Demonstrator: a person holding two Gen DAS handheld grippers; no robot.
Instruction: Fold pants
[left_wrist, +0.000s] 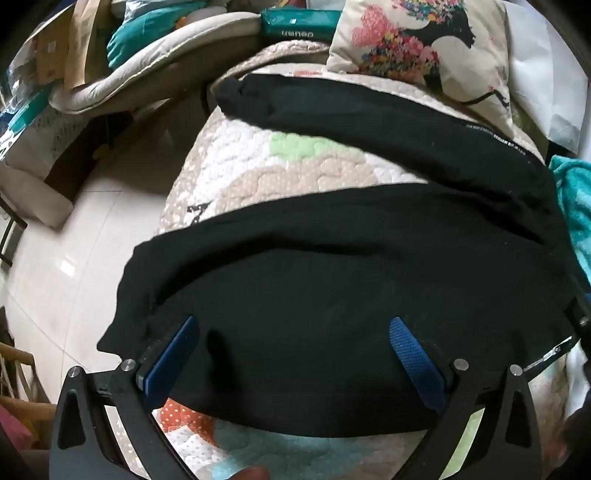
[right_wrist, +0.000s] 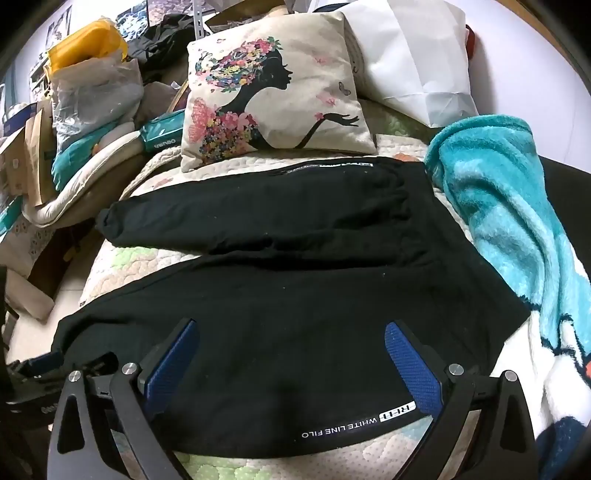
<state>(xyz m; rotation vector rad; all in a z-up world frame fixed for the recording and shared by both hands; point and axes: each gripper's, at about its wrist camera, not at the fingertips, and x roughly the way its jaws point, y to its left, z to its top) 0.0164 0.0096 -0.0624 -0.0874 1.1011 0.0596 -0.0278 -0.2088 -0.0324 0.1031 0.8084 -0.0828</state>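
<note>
Black pants lie spread flat on a quilted bed cover, and both grippers hang over the near leg. The garment's long axis runs roughly from 9 o'clock to 3 o'clock across both views: the cuffs point toward 9 o'clock, and the waist lies toward 3 o'clock, beside a teal blanket. The two legs open in a narrow V, with the far leg up at 12 o'clock, just below a printed pillow.

The left gripper sits over the cuff half of the near leg, whose end hangs toward the bed's edge at 9 o'clock. Its blue pads are spread wide and hold nothing. The right gripper is nearer the waist half, above the near hem with its white lettering. Its jaws are likewise wide apart and empty.

Both tools point toward 12 o'clock, across the leg rather than along it. So the near edge lies at 6 o'clock, close under each tool. The likely next step is pinching that edge and carrying the near leg over onto the far one.
</note>
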